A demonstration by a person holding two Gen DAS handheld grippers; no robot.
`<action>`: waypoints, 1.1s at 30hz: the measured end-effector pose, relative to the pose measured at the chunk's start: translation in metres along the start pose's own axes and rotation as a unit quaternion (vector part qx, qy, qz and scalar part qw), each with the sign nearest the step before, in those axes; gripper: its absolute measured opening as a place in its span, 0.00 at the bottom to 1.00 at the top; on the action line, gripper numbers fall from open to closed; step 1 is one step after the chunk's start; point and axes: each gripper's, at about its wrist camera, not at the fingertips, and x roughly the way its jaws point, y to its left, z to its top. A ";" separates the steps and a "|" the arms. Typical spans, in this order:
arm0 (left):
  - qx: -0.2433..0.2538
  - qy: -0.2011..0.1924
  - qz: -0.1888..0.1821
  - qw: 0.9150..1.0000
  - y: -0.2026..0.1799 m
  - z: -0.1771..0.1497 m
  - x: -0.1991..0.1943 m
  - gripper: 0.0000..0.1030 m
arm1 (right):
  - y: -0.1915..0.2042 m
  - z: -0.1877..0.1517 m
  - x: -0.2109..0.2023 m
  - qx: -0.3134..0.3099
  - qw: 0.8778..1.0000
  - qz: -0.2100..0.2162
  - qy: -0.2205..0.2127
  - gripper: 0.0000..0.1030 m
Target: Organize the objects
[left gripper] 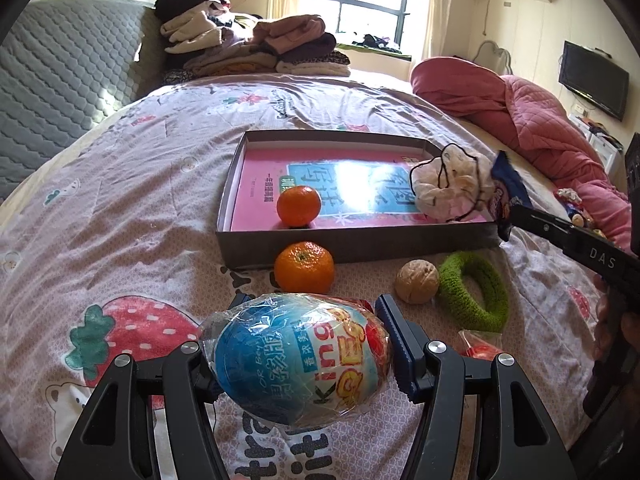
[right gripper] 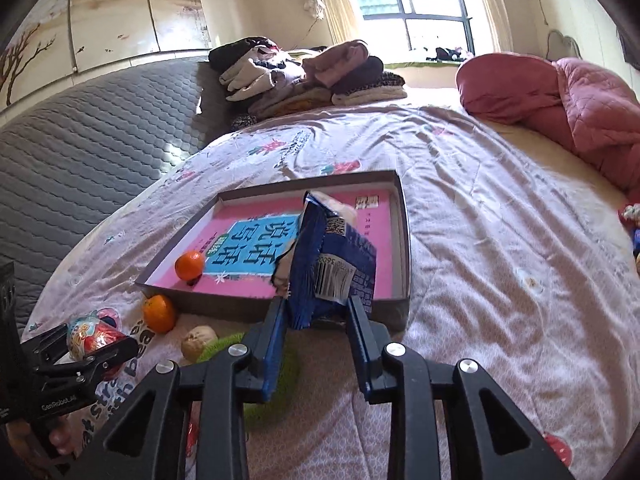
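left wrist view has the left gripper (left gripper: 304,344) low over the bed (left gripper: 120,184), its jaws spread wide around a plastic-wrapped toy egg (left gripper: 300,360), pads against both sides of it. ahead sits the shallow box (left gripper: 352,240) with a pink book lining its floor and one orange (left gripper: 299,205) already inside near the front-left corner. a second orange (left gripper: 304,267) lies on the bedspread touching the box's front wall, a walnut (left gripper: 417,281) and a green knitted ring (left gripper: 474,292) just to its right.

the right gripper (right gripper: 316,320) holds a blue snack packet (right gripper: 332,264) up over the near right part of the box. its left pad is on the packet's crimped edge; the right pad looks a little clear of the foil, though the packet hides the contact, so i can't swear both pads bite. beside the packet, over that same corner of the box, is a pale pouch with a black drawstring (left gripper: 448,188).

so the step in hand is loading the box, both hands carrying at once. the packet seems closest to done: it wants lowering to the pink floor and letting go. the egg then needs lifting over the front wall without nudging the outside orange, and it's round, so it should be set down gently or it may roll.
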 end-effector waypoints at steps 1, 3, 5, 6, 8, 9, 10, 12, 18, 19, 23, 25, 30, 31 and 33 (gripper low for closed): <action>-0.001 -0.002 0.000 1.000 0.000 0.001 -0.001 0.63 | 0.001 0.003 0.000 -0.004 1.000 0.000 -0.006 0.28; -0.003 -0.005 0.000 1.000 0.001 0.003 -0.002 0.63 | 0.003 0.006 0.001 -0.011 1.000 -0.005 -0.009 0.27; -0.003 -0.009 0.000 1.000 0.003 0.006 -0.004 0.63 | 0.005 0.008 0.002 -0.018 1.000 -0.007 -0.010 0.27; -0.003 -0.012 0.001 1.000 0.003 0.008 -0.005 0.63 | 0.005 0.009 0.003 -0.018 1.000 -0.006 -0.011 0.27; -0.006 -0.016 -0.002 1.000 0.004 0.012 -0.006 0.63 | 0.005 0.010 0.005 -0.020 1.000 -0.006 -0.010 0.27; -0.006 -0.018 -0.002 1.000 0.004 0.014 -0.006 0.63 | 0.006 0.010 0.005 -0.020 1.000 -0.007 -0.012 0.27; -0.006 -0.020 -0.001 1.000 0.004 0.015 -0.006 0.63 | 0.006 0.010 0.006 -0.021 1.000 -0.007 -0.012 0.26; -0.004 -0.024 -0.001 1.000 0.003 0.019 -0.006 0.63 | 0.005 0.012 0.006 -0.020 1.000 -0.007 -0.013 0.26; -0.002 -0.034 -0.004 0.999 0.000 0.031 -0.006 0.63 | 0.004 0.015 0.009 -0.021 1.000 -0.008 -0.015 0.25; -0.002 -0.036 -0.004 0.999 0.000 0.033 -0.006 0.63 | 0.004 0.016 0.010 -0.021 1.000 -0.008 -0.015 0.25; 0.000 -0.039 -0.003 0.999 -0.001 0.044 -0.003 0.63 | 0.003 0.018 0.011 -0.021 1.000 -0.008 -0.015 0.23; 0.001 -0.044 0.000 0.999 -0.003 0.051 -0.001 0.63 | 0.003 0.020 0.012 -0.021 1.000 -0.007 -0.015 0.23; 0.002 -0.048 0.006 0.999 -0.005 0.064 0.008 0.63 | 0.000 0.023 0.018 -0.019 1.000 -0.009 -0.013 0.22; 0.003 -0.047 0.005 0.999 -0.005 0.066 0.011 0.63 | 0.000 0.024 0.018 -0.019 1.000 -0.008 -0.012 0.22; -0.001 -0.045 0.007 0.999 -0.005 0.069 0.016 0.63 | -0.001 0.026 0.019 -0.018 1.000 -0.009 -0.013 0.22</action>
